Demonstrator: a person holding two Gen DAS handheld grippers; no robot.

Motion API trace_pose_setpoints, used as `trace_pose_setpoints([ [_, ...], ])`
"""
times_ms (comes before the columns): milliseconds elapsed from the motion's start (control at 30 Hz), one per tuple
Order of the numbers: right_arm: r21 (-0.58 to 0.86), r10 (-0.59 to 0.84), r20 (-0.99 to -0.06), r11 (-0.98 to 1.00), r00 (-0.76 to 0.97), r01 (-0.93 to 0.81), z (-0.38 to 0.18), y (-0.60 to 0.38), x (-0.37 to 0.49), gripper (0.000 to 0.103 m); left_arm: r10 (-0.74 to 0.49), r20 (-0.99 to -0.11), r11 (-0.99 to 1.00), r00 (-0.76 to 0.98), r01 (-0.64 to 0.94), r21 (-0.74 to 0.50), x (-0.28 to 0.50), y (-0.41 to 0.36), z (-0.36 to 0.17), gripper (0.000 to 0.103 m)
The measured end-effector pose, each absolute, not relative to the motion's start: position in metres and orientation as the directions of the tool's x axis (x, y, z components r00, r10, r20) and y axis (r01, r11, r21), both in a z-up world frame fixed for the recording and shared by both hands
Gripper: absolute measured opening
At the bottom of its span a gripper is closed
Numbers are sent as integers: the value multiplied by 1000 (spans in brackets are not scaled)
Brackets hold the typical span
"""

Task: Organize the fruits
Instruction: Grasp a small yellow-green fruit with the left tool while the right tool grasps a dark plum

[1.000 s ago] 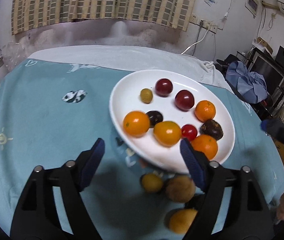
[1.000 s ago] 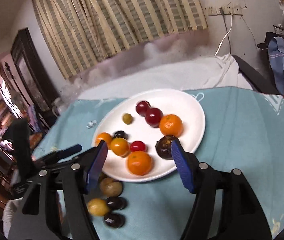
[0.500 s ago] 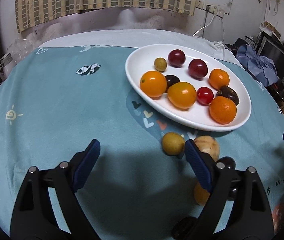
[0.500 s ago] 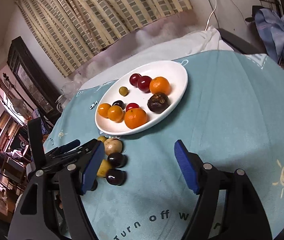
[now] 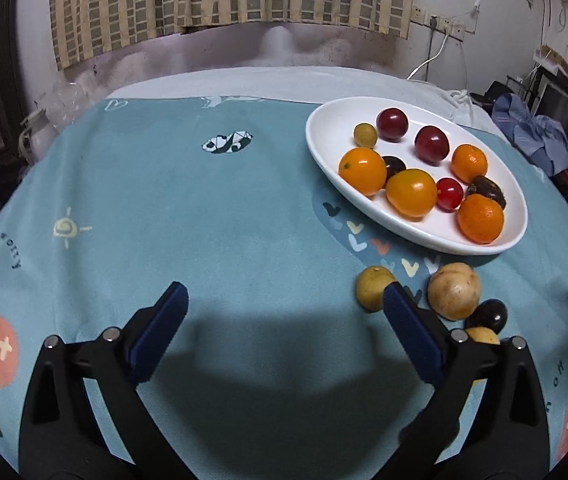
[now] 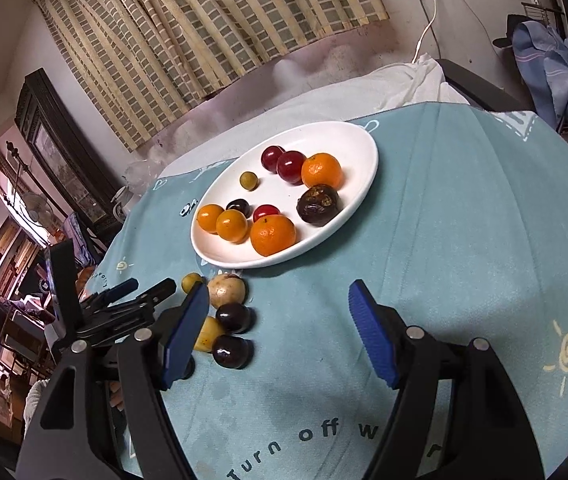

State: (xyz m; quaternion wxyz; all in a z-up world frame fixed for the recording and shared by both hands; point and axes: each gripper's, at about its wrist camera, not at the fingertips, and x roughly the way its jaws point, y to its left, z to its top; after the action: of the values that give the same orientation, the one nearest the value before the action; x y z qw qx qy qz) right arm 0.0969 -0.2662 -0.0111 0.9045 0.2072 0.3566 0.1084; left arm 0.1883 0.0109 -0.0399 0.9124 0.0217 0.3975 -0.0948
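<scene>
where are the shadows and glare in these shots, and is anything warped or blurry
Left wrist view: the left gripper casts a broad dark shadow on the blue tablecloth; the orange tomato shows small glare spots; fisheye bows the table edge. Right wrist view: sharp focus, the curtain bends, the room at left is washed pink.

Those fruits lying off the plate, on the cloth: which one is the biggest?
The tan, potato-like round fruit, just below the white plate. It outsizes the small yellow fruit beside it and the two dark plums nearer the camera.
</scene>
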Motion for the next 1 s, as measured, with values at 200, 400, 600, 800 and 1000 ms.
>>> trace_pose_setpoints([
  [200,436,339,-601,898,724,-58,-11,-264,96,73,-188,-726,968,662,250,-22,185,-4,-45,90],
  [400,415,329,-603,907,727,-67,-11,-260,96,72,-173,-736,940,654,333,75,184,-36,-51,76],
  [600,397,320,-613,915,722,-69,-13,-256,97,72,-247,-752,926,611,377,3,196,-43,-53,50],
  [800,381,323,-628,921,708,-82,-17,-251,98,72,-289,-755,911,588,411,-29,194,-46,-55,33],
  [1000,330,345,-651,931,676,-157,-23,-230,96,72,-259,-751,920,607,393,-1,181,-39,-53,26],
])
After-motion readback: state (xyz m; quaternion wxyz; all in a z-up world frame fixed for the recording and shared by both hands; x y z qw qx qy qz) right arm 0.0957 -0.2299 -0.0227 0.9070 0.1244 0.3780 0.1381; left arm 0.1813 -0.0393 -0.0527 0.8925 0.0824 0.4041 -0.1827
